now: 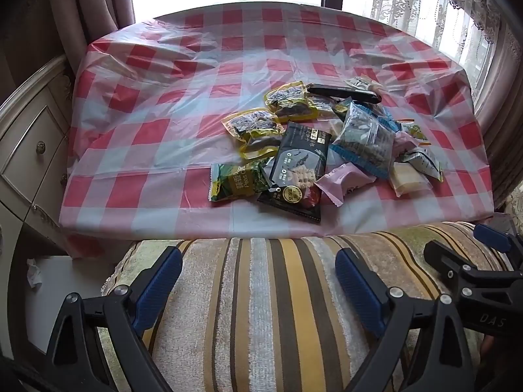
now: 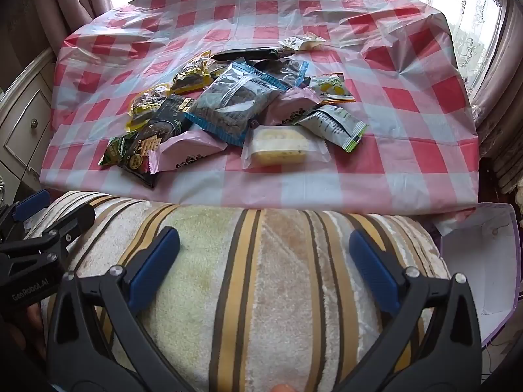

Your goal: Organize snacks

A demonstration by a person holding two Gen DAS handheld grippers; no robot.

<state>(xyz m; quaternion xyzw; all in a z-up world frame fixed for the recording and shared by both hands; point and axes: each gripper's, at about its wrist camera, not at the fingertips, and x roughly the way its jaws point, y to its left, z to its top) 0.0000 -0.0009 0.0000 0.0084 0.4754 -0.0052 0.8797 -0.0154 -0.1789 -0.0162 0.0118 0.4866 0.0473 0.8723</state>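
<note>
A heap of snack packets (image 1: 313,150) lies on the red-and-white checked tablecloth (image 1: 163,98), right of centre; it also shows in the right wrist view (image 2: 235,104). It holds a green peas packet (image 1: 238,179), a black cracker packet (image 1: 300,156), yellow-edged packets (image 1: 255,130), a blue-edged clear packet (image 2: 235,98), pink packets (image 2: 186,150) and a pale cake in clear wrap (image 2: 281,147). My left gripper (image 1: 258,271) is open and empty over a striped cushion, short of the table. My right gripper (image 2: 264,254) is open and empty beside it.
The striped cushion (image 1: 261,310) fills the foreground before the table edge. A cream drawer cabinet (image 1: 29,150) stands at the left. A white box with a purple rim (image 2: 487,261) sits low at the right. Curtains and a bright window are behind the table.
</note>
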